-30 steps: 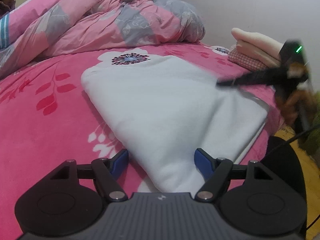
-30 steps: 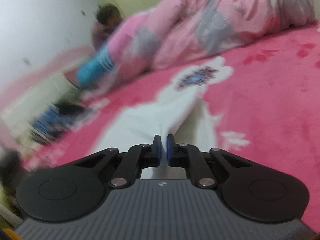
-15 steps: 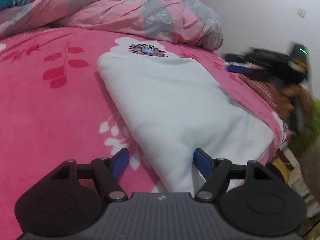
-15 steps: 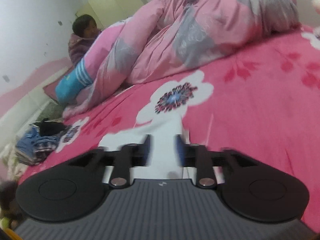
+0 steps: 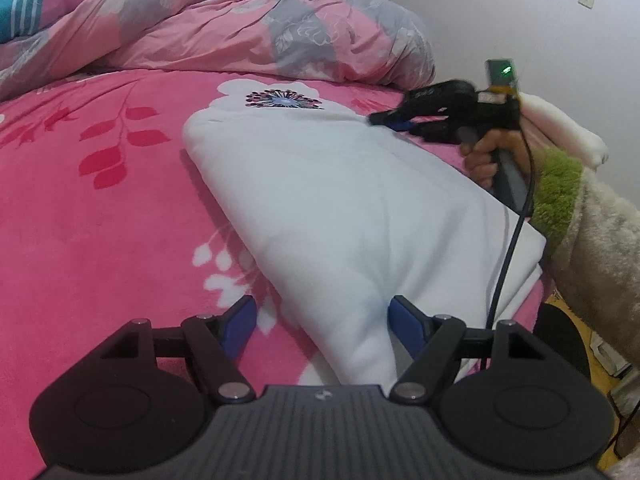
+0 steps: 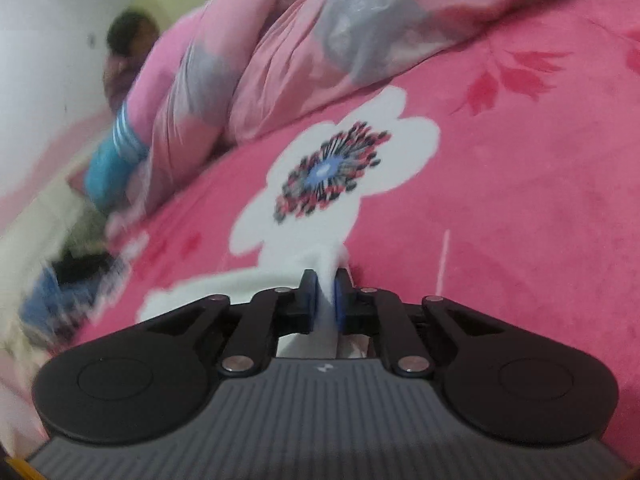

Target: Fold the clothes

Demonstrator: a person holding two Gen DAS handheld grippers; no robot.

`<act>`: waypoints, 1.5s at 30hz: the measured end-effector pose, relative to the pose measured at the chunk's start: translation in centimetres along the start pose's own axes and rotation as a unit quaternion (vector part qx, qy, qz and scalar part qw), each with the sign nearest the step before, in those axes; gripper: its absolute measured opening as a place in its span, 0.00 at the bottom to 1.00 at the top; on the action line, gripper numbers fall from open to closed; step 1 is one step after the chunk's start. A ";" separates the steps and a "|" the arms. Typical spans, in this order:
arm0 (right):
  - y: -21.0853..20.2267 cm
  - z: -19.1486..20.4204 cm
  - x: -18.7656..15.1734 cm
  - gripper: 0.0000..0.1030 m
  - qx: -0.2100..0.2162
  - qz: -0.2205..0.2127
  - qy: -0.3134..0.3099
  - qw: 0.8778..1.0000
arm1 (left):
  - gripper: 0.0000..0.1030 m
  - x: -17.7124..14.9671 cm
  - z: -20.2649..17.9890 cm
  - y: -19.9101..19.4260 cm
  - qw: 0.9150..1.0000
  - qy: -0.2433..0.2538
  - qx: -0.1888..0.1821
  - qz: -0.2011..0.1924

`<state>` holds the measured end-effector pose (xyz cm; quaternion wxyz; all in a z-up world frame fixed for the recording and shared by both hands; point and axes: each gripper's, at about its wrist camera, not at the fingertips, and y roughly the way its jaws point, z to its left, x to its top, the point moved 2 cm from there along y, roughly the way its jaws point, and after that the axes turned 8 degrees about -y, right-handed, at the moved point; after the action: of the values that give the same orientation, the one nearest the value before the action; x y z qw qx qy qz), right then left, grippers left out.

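Observation:
A folded white garment (image 5: 340, 200) lies on the pink flowered bedsheet (image 5: 100, 220). My left gripper (image 5: 322, 320) is open at its near end. The cloth's narrow near corner lies between the blue pads (image 5: 240, 320), loose. In the left wrist view a hand holds my right gripper (image 5: 380, 120) at the garment's far right corner. In the blurred right wrist view, the right gripper (image 6: 325, 296) has its jaws closing, and a ridge of the white garment (image 6: 326, 268) is pinched between its pads.
A rumpled pink and grey duvet (image 5: 240, 28) fills the back of the bed. Folded cream clothes (image 5: 560, 128) are stacked at the right edge, behind a fuzzy green-cuffed sleeve (image 5: 556, 192). A person (image 6: 128, 52) sits beyond the duvet. Clothes lie on the floor (image 6: 60, 280).
My right gripper let go of the cloth, opened, swung to the garment's far corner and closed on a fold there. The left gripper stayed open at the near corner and rolled slightly.

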<state>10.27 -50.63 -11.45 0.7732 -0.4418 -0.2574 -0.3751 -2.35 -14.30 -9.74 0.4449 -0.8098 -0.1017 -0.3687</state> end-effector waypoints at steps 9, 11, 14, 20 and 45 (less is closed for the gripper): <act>-0.8 12.1 0.4 0.12 0.073 0.070 -0.157 0.982 | 0.72 -0.8 0.2 -0.5 1.000 -0.016 -0.010 -0.019; 3.3 13.1 -1.0 0.12 0.063 0.125 -0.172 0.975 | 0.72 -1.1 0.3 -0.7 0.999 -0.018 -0.013 -0.024; 7.0 12.7 -1.1 0.00 -0.003 0.140 -0.196 0.971 | 0.71 -1.4 0.4 -0.9 0.999 -0.017 -0.018 -0.031; 4.4 18.7 -0.5 0.05 0.035 0.130 -0.268 0.954 | 0.71 -2.0 0.8 -1.2 0.998 -0.021 -0.032 -0.044; -11.6 12.7 -11.2 0.03 -0.105 0.056 -0.202 0.972 | 0.70 -2.7 1.1 -4.9 0.999 -0.017 -0.027 -0.031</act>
<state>-6.53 -39.40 -7.88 0.6741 -0.6011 -0.3420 -0.2594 -6.13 -10.18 -8.82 0.4095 -0.8242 -0.1238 -0.3710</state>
